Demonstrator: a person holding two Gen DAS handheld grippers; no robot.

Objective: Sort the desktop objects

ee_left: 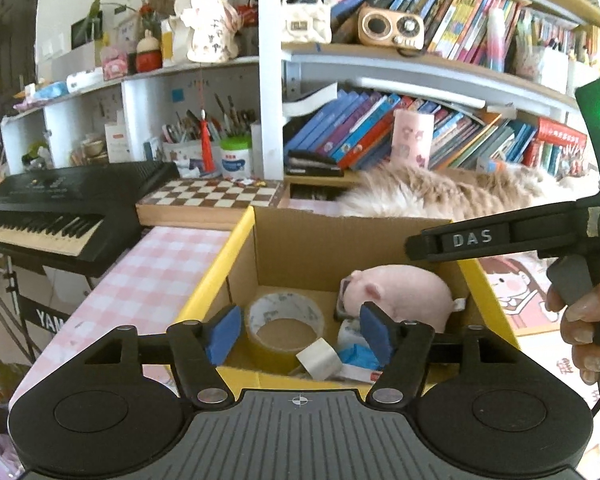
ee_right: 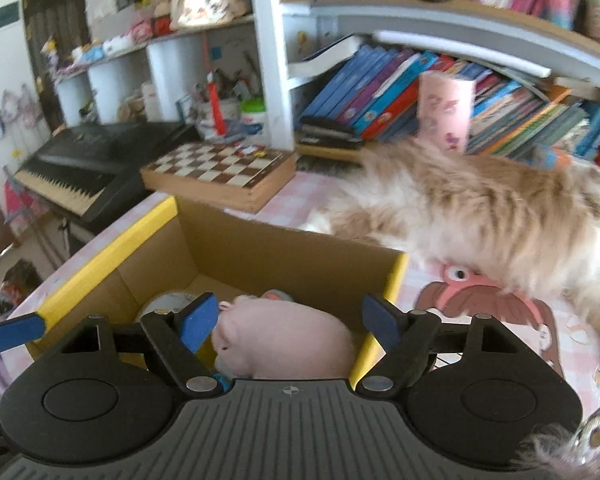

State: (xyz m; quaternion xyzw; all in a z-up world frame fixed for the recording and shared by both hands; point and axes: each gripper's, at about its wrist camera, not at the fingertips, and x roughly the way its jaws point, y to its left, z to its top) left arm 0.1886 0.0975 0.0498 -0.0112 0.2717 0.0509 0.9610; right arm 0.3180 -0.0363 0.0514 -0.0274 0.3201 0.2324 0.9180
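Box [ee_left: 236, 264]: brown cardboard, yellow rim.
Plush pig [ee_left: 404, 292]: pale pink.
Tape roll [ee_left: 286, 326]: whitish, tan core.
Surface [ee_left: 152, 280]: pink-and-white check cloth.
Chessboard [ee_left: 216, 196]: brown and cream squares.
Cat [ee_right: 480, 216]: cream with ginger stripes.
Left tool [ee_left: 300, 334] pads: blue.
Keyboard [ee_left: 60, 208]: black.

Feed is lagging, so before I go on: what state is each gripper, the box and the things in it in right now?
Left gripper: open, nothing between its fingers.
Right gripper: open, above the pig, not gripping it.
Cardboard box: open-topped, upright on the table.
Pink plush pig: lying inside the box.
Tape roll: lying flat in the box.
Chessboard case: closed.
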